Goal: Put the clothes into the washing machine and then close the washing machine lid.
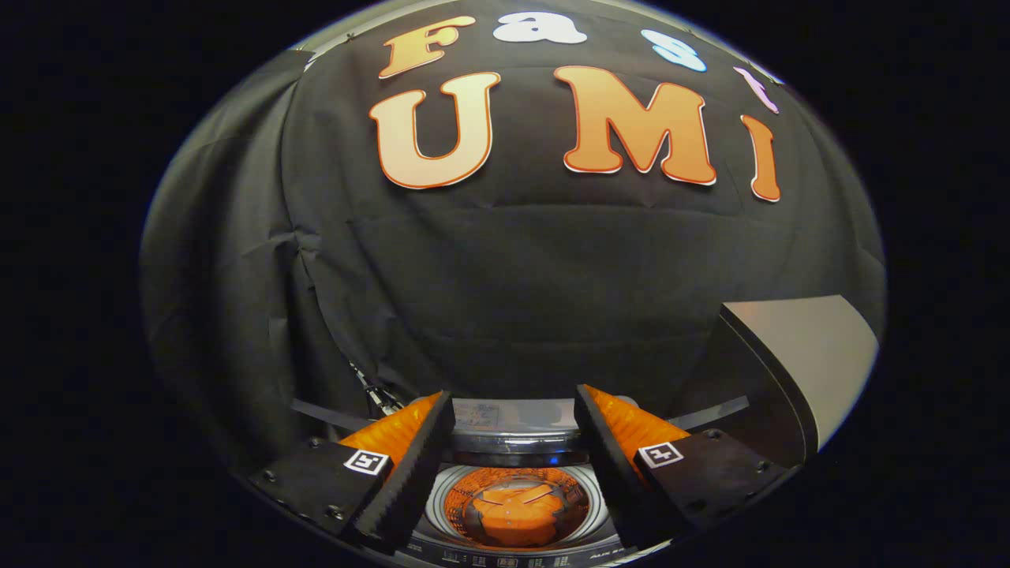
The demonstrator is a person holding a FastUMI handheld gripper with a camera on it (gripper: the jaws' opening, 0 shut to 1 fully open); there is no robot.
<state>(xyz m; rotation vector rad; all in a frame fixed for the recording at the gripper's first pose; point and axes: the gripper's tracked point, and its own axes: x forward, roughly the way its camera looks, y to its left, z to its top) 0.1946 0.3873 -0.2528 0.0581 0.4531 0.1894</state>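
Fingers [513, 450] are standing wide apart with nothing between them; we are hovering over the washing machine [517, 544], its drum [517, 505] lying open below. We are seeing no clothes. Its lid [797, 363], far right, is standing raised, presumably for loading.

the small top-loading washing machine [442, 517] with a pale rim sits below and between the spread fingers of the gripper [514, 410], which grip nothing. its round drum [517, 505] lies uncovered, an orange reflective floor showing inside; whether clothes lie in it cannot be told.
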